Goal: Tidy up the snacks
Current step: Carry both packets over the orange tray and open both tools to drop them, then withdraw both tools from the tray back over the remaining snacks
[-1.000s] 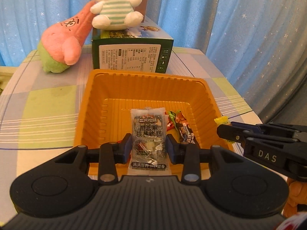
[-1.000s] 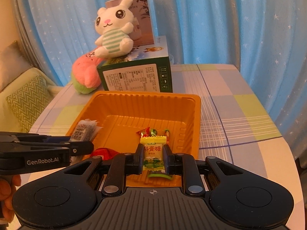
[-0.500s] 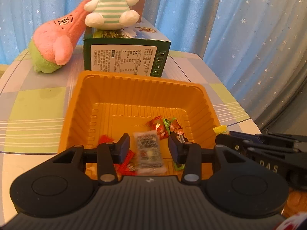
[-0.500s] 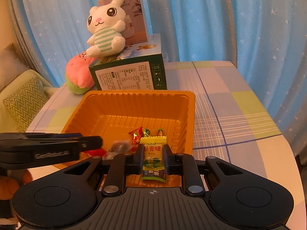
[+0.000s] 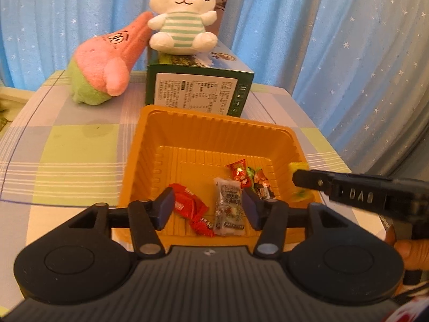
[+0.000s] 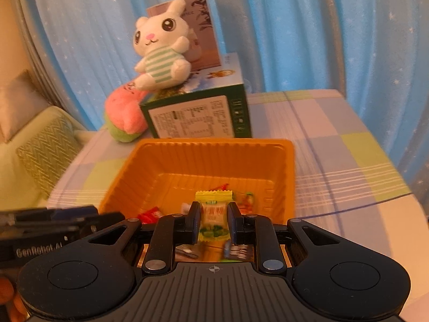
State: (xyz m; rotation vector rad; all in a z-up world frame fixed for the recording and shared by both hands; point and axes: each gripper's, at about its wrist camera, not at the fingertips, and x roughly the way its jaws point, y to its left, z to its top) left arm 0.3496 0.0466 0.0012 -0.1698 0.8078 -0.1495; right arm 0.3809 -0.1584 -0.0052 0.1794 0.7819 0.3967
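An orange plastic tray (image 5: 214,118) sits on the checked tablecloth and holds several wrapped snacks. A clear grey packet (image 5: 228,206) lies on its floor beside a red packet (image 5: 190,209), with small red and green candies (image 5: 246,177) behind. My left gripper (image 5: 209,208) hovers over the tray's near side. Its jaws are opening and the pads touch nothing. My right gripper (image 6: 213,222) is shut on a yellow-green candy (image 6: 213,214) above the tray (image 6: 214,142). In the left wrist view the right gripper (image 5: 348,190) reaches in from the right.
Behind the tray stands a green carton (image 5: 198,91) with a white bunny plush (image 5: 182,18) on top. A pink and green plush (image 5: 107,67) leans beside it. Blue starred curtains hang behind. A green sofa cushion (image 6: 40,147) lies left of the table.
The left gripper let go of the grey packet, which dropped onto the tray floor beside the red packet, and its jaws widened. The right gripper kept the yellow candy and edged over the tray.
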